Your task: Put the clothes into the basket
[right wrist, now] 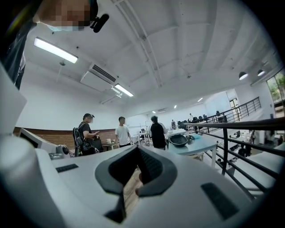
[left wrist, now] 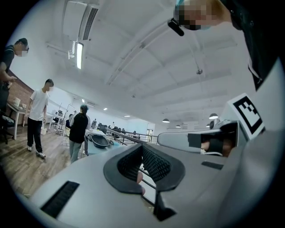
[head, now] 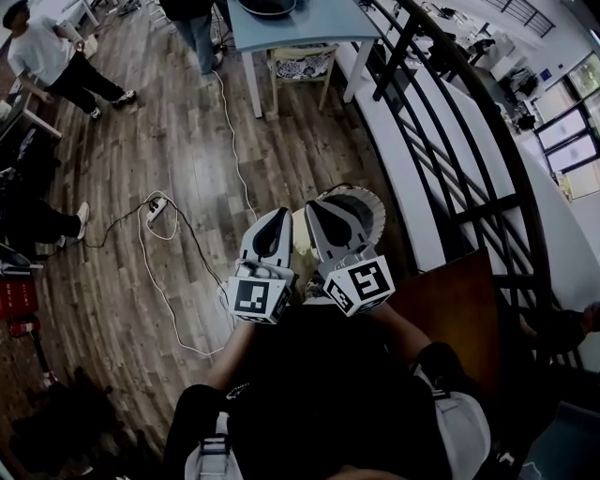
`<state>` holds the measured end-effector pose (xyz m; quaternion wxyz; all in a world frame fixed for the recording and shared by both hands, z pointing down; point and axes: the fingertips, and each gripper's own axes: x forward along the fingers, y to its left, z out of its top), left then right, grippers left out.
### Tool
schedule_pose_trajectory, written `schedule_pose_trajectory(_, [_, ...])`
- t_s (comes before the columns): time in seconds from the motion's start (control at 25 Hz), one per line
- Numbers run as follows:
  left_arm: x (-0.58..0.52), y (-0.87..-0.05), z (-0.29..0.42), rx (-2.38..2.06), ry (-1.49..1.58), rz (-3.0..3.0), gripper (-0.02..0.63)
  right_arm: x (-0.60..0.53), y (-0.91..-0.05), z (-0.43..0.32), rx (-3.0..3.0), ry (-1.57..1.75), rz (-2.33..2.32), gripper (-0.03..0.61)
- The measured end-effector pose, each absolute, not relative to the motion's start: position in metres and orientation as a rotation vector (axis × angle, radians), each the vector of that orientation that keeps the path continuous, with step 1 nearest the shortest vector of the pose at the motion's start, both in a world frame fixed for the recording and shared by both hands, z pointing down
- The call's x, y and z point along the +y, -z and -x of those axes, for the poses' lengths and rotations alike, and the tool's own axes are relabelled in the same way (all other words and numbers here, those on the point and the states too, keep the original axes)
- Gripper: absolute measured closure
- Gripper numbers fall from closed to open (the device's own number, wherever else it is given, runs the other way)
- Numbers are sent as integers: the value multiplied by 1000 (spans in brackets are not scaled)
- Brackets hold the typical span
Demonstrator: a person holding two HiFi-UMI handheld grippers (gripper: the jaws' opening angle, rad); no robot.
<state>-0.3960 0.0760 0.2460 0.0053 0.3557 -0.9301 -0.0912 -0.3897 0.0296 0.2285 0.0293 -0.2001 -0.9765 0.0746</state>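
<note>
I hold both grippers close to my chest, side by side and pointing level ahead. My left gripper has its jaws together with nothing between them. My right gripper is shut and empty too; it also shows in the left gripper view as the right gripper. Below the right gripper lies a round, pale, woven-looking basket, partly hidden by it. A pale patch shows between the grippers; I cannot tell what it is. I see no clothes clearly.
A light blue table ahead carries a dark basin; a stool stands under it. A black railing runs on the right. A white cable and power strip lie on the wooden floor. People stand at the left.
</note>
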Motion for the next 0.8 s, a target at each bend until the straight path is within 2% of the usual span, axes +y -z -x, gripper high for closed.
schedule_pose_trajectory(0.8, [99, -256, 396, -2927, 321, -1071, 601, 50, -235, 390, -3003, -202, 597, 569])
